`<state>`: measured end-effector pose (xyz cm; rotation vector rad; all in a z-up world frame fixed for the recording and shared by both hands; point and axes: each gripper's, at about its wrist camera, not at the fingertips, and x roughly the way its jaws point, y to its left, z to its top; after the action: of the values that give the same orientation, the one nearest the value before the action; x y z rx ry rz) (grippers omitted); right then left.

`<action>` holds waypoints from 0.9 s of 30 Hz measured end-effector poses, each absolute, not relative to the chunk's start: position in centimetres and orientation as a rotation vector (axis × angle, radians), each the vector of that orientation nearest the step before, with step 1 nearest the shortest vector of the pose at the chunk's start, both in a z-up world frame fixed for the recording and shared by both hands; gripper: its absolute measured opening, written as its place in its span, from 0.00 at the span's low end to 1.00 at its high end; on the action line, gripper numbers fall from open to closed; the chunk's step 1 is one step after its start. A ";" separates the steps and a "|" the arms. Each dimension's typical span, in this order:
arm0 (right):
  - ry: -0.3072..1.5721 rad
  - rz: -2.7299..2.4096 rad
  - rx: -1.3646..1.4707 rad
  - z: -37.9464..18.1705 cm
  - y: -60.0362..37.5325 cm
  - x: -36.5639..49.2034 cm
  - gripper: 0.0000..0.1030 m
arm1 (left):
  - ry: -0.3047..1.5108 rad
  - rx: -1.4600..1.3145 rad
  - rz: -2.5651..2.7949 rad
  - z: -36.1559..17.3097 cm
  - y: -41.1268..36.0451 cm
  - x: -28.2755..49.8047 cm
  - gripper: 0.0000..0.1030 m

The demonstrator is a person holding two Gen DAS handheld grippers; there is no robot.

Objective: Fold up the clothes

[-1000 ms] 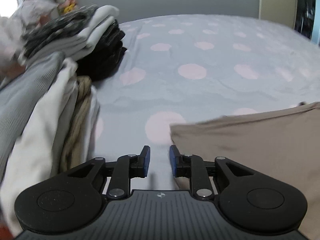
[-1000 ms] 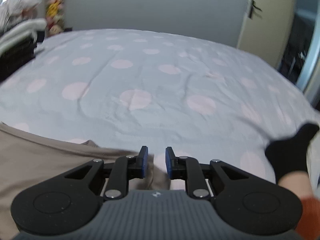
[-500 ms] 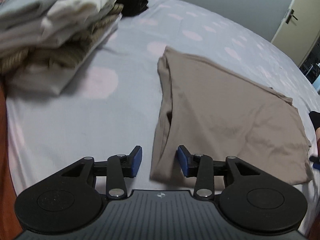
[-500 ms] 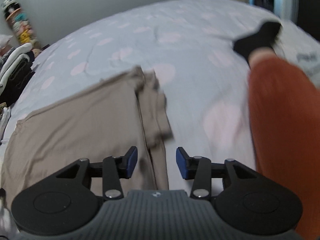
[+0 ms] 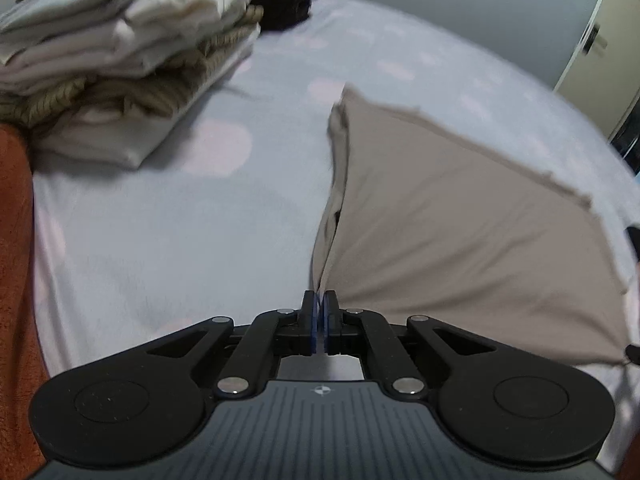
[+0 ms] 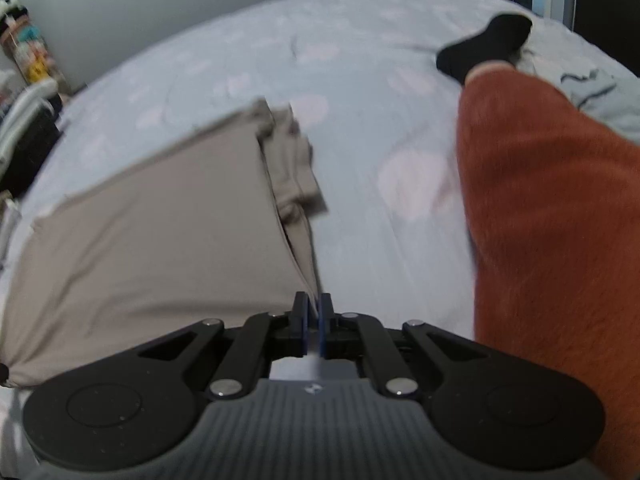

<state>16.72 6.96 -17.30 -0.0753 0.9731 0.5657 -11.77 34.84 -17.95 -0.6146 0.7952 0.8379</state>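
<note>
On the polka-dot bed, the left gripper and right gripper each pinched a near corner of the flat beige garment, seemingly ready to fold it forward evenly.

The shirt is soft, smooth tan cloth. The sheet is thin, matt cloth with pale dots. The pants look fuzzy. The gripper is dull black plastic.
</note>
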 end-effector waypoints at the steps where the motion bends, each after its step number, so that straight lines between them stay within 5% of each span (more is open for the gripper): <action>1: 0.986 0.557 -0.092 -17.7 7.2 16.9 0.05 | 0.808 -0.603 0.841 -18.2 34.8 -11.5 0.03; 8: 0.972 0.545 -0.136 -18.0 7.6 16.6 0.08 | 0.790 -0.521 0.862 -17.7 33.8 -11.4 0.17; 10: 0.940 0.532 -0.101 -17.7 7.0 16.4 0.22 | 0.736 -0.503 0.878 -17.1 33.4 -11.8 0.20; 20: 0.695 0.466 -0.065 -16.0 7.3 15.9 0.55 | 0.514 -0.404 1.013 -15.3 33.1 -12.5 0.30; 21: 0.678 0.463 -0.066 -15.9 7.4 16.0 0.60 | 0.489 -0.423 1.008 -15.2 33.3 -12.6 0.34; 23: 0.646 0.458 -0.066 -15.8 7.7 16.2 0.61 | 0.441 -0.463 0.997 -14.9 33.8 -13.0 0.57; 25: 0.614 0.451 -0.066 -15.7 7.9 16.3 0.74 | 0.438 -0.509 0.973 -15.0 34.4 -13.1 0.61; 27: 0.582 0.445 -0.067 -15.5 8.2 16.5 0.76 | 0.462 -0.513 0.991 -15.3 35.0 -12.6 0.61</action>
<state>16.53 8.20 -15.52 -0.0665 0.5818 0.4454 -12.57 34.98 -15.31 -0.5131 0.4621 0.9906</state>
